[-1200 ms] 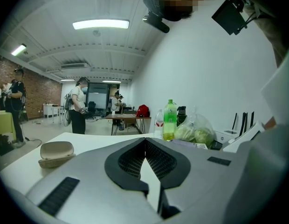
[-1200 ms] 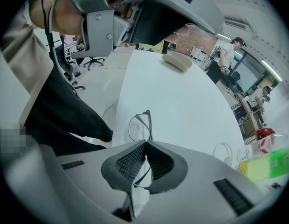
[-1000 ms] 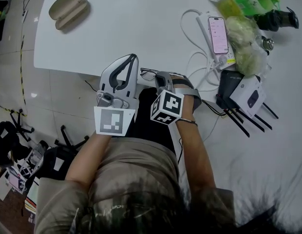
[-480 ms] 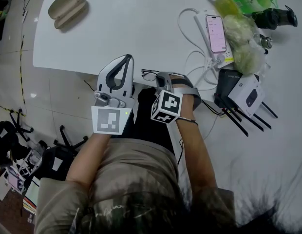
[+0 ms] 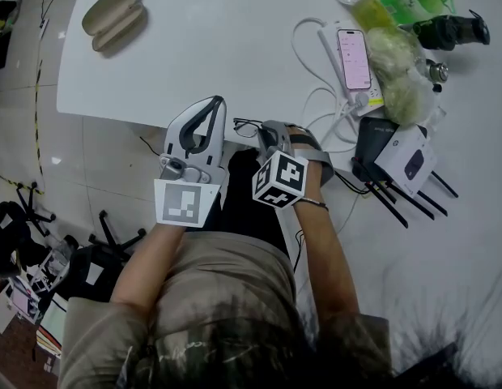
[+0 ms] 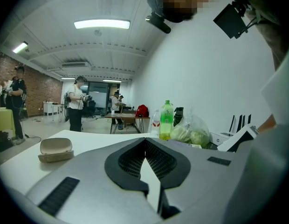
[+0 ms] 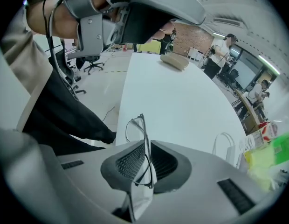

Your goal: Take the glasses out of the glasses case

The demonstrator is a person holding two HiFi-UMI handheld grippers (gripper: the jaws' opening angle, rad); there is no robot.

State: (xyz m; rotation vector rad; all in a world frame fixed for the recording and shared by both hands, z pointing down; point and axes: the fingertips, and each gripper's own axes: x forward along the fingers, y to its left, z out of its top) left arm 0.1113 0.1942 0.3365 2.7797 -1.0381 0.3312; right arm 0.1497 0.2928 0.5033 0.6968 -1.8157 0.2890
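Right tool (image 5: 269, 130) clamps glasses (image 7: 134, 127) edge-on at near surface (image 5: 235, 39) edge; left tool (image 5: 204, 113) clenched, empty; case (image 5: 113, 16) well away, far-left.

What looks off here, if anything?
Nothing is spilled or broken. One oddity: the right gripper pinches the glasses edge-on, one lens sticking past the jaws, at the near edge of the table, far from the glasses case. The left gripper is shut, empty.

One glasses case (image 5: 113, 16), one pair of glasses (image 5: 247, 125), one phone (image 5: 354, 58), two claws (image 5: 214, 104) (image 5: 265, 128).
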